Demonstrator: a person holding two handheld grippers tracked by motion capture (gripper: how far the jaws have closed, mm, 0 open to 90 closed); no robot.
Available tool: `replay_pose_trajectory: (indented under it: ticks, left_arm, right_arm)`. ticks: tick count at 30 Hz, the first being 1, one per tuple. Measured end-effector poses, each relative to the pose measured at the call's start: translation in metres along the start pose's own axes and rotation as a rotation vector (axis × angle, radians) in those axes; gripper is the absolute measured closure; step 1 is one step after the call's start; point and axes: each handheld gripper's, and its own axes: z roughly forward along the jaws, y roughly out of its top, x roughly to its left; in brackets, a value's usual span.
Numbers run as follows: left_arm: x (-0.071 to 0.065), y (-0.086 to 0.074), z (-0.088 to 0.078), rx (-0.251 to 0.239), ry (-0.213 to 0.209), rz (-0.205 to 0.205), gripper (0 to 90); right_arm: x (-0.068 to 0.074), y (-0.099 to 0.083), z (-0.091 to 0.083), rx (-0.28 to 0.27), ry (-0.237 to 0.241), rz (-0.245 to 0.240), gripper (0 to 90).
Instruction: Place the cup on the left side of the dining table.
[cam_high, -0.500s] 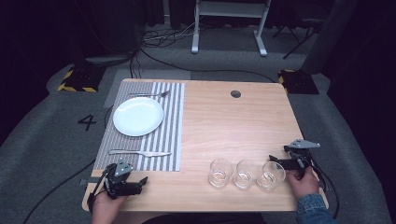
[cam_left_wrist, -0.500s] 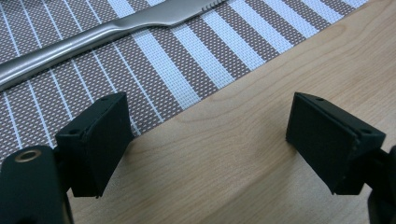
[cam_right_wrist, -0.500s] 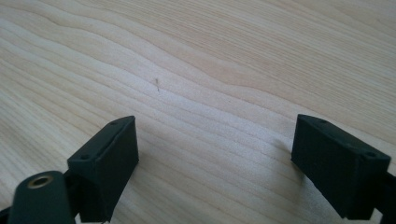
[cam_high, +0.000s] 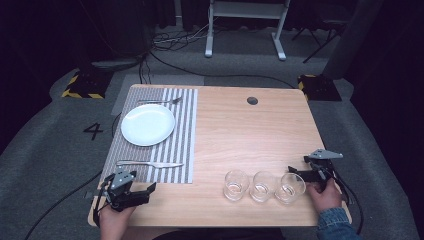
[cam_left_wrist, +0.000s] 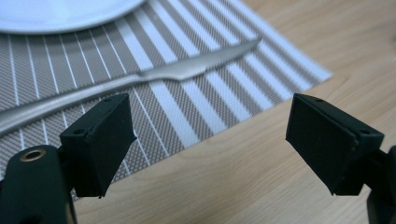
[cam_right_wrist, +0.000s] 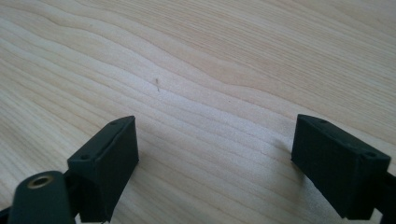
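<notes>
My left gripper (cam_high: 149, 193) rests at the table's near left corner, just below the striped placemat (cam_high: 182, 150). In the left gripper view its jaws (cam_left_wrist: 210, 123) stand open over the mat's corner, with nothing between them. Beyond them lie a steel knife (cam_left_wrist: 177, 72) and the rim of a white plate (cam_left_wrist: 60, 11). My right gripper (cam_high: 292, 174) sits at the near right, pointing left, close beside the rightmost of three clear glasses (cam_high: 290, 187). In the right gripper view it is open (cam_right_wrist: 215, 135) above bare wood.
The plate (cam_high: 148, 124) sits on the mat with a fork (cam_high: 160, 102) behind it and the knife (cam_high: 150, 164) in front. The other two glasses (cam_high: 236, 185) (cam_high: 263, 186) stand in a row near the front edge. A cable hole (cam_high: 252, 100) marks the far side of the table.
</notes>
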Motion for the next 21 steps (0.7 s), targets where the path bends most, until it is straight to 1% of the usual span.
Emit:
replay_pose_trajectory:
  ticks: [2,5,7,10,13,15,17,18,19,21]
  left_arm:
    - [-0.001,0.003,-0.003,-0.001,-0.003,-0.003,15.4]
    - [-0.004,0.007,-0.006,0.015,-0.012,0.000,15.4]
    - [-0.006,0.009,-0.007,0.012,-0.018,-0.003,15.4]
    - [-0.008,0.014,-0.012,-0.011,-0.023,-0.008,15.4]
    - [-0.010,0.019,-0.020,-0.052,-0.020,-0.021,15.5]
    - [-0.011,0.022,-0.024,-0.069,-0.007,-0.010,15.4]
    - [-0.014,0.025,-0.027,-0.073,0.015,0.018,15.6]
    - [-0.014,0.025,-0.027,-0.073,0.015,0.018,15.7]
    - [-0.016,0.027,-0.030,-0.078,0.025,0.028,15.7]
    - [-0.017,0.029,-0.034,-0.092,0.017,0.026,15.7]
  right_arm:
    - [0.000,0.000,0.000,0.000,0.000,0.000,14.8]
    - [0.000,0.000,0.000,0.000,0.000,-0.001,14.8]
    - [0.000,0.000,0.000,0.000,0.000,0.000,14.8]
    - [0.000,0.000,0.000,0.000,0.000,0.000,14.7]
    - [0.000,0.000,0.000,0.000,0.000,0.000,14.8]
    - [0.000,0.000,0.000,0.000,0.000,0.000,14.8]
    - [0.000,0.000,0.000,0.000,0.000,0.000,14.7]
    - [0.000,0.000,0.000,0.000,0.000,0.000,14.8]
    - [0.000,0.000,0.000,0.000,0.000,-0.001,14.7]
    - [0.000,0.000,0.000,0.000,0.000,-0.001,14.8]
